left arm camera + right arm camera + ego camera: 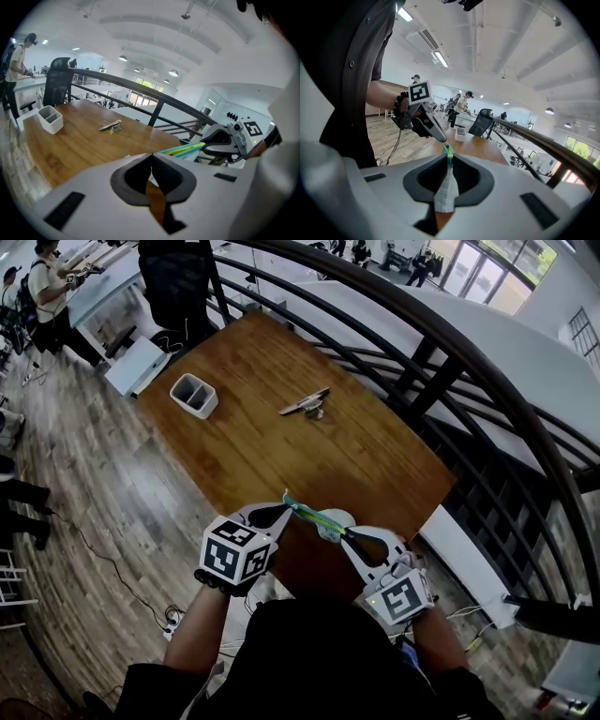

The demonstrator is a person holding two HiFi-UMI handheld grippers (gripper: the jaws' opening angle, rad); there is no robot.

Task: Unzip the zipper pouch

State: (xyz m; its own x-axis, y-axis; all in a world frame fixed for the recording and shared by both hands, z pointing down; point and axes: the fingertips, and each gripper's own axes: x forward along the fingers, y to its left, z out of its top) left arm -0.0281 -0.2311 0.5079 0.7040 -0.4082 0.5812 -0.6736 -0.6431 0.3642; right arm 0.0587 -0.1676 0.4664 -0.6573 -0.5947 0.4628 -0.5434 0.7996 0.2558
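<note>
I hold the zipper pouch [317, 517] in the air between both grippers, over the near edge of the wooden table [262, 456]. It has a green-and-yellow zipper strip and a white body. My left gripper [284, 506] is shut on the pouch's left zipper end; what sits between its tips is hidden. My right gripper [349, 532] is shut on the other end. In the right gripper view the white fabric [446, 192] runs up between the jaws of the right gripper [449, 157]. In the left gripper view the pouch [185, 149] stretches from the left gripper [151, 155] to the right one.
A white divided holder [194, 395] and a small metal clip-like object [305, 405] lie on the table's far half. A black railing [450, 343] curves past the table's right side. An office chair [178, 282] stands behind the table. A person [47, 292] works at the far left.
</note>
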